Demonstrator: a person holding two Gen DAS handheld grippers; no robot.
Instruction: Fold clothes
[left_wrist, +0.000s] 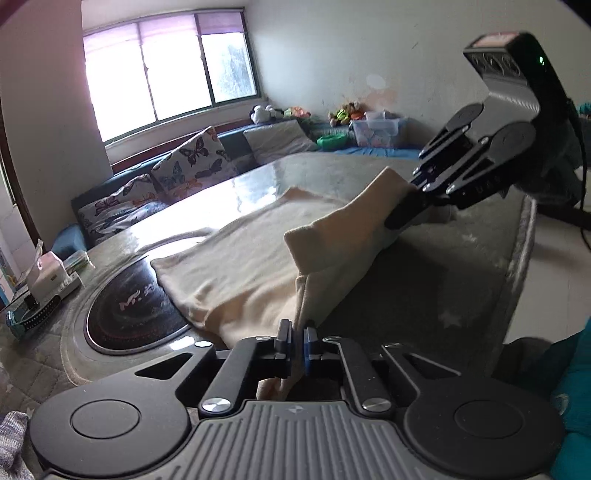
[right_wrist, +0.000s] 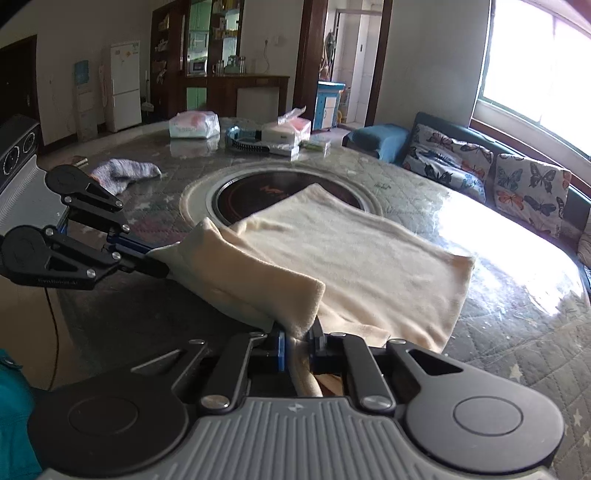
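Grey knitted cloth (right_wrist: 123, 174): far left on the desk (right_wrist: 517, 332), crumpled, well apart from the main item.
Left claw (left_wrist: 297, 334): pressed together, pinching a near corner of the cream garment (left_wrist: 236, 258); fabric bunched between the pads, corner lifted off the desk.
Round black hob (right_wrist: 255, 195): set into the desk centre, ringed in grey; far edge of the garment overlapping it.
Cream garment: mostly flat on the desk, near edge raised and draped between both claws, a folded flap standing up between them.
Right claw (right_wrist: 297, 338): pressed together, pinching the other near corner of the same garment.
White box (right_wrist: 279, 138) and plastic bag (right_wrist: 194, 124): at the far desk edge.
Butterfly cushions (right_wrist: 491, 173): on the sofa at right, below the window.
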